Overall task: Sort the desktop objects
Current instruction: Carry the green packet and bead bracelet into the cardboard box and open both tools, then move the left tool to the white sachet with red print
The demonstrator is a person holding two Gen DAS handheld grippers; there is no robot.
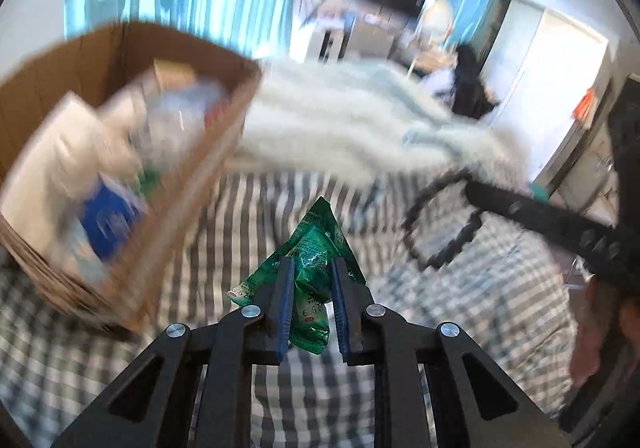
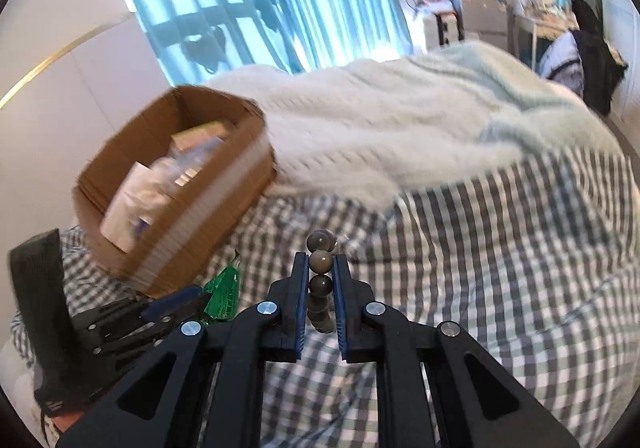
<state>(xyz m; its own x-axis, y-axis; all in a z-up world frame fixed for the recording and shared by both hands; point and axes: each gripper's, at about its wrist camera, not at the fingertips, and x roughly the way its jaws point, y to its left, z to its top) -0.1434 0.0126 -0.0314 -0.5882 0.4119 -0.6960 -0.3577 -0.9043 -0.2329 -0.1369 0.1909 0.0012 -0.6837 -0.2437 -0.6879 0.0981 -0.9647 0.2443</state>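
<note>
Left wrist view: my left gripper [image 1: 311, 280] is clenched on a green foil sachet [image 1: 316, 248], light, crinkly and slippery, so I pinch mid-body. My right gripper [image 2: 320, 276] grasps a bead bracelet [image 2: 321, 280], hard, smooth and prone to rolling. The cardboard box [image 1: 224, 152] sits at ten o'clock on the bed [image 1: 320, 400].
</note>
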